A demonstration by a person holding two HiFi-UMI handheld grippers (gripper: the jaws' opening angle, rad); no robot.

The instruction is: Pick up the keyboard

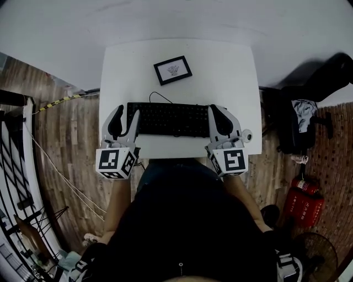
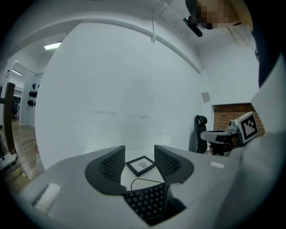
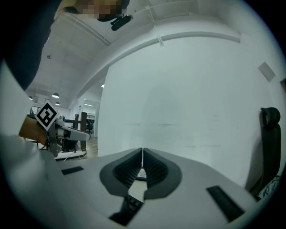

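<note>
Head view: keyboard [image 1: 168,119] on white table [image 1: 220,66], drawing [image 1: 173,69] inside black frame [image 1: 158,75]

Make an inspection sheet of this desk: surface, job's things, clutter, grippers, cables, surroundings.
Surface: white table, mostly bare.
Job's things: black keyboard lying on the table near its front edge.
Clutter: small framed picture behind the keyboard.
Grippers: left gripper by the keyboard's left end, jaws apart, holding nothing; right gripper by its right end, jaws together, empty.
Cables: thin black cable curling from the keyboard's back edge; striped cable on the floor at left.
Surroundings: wooden floor, white wall, black chair and red canisters at right.
</note>
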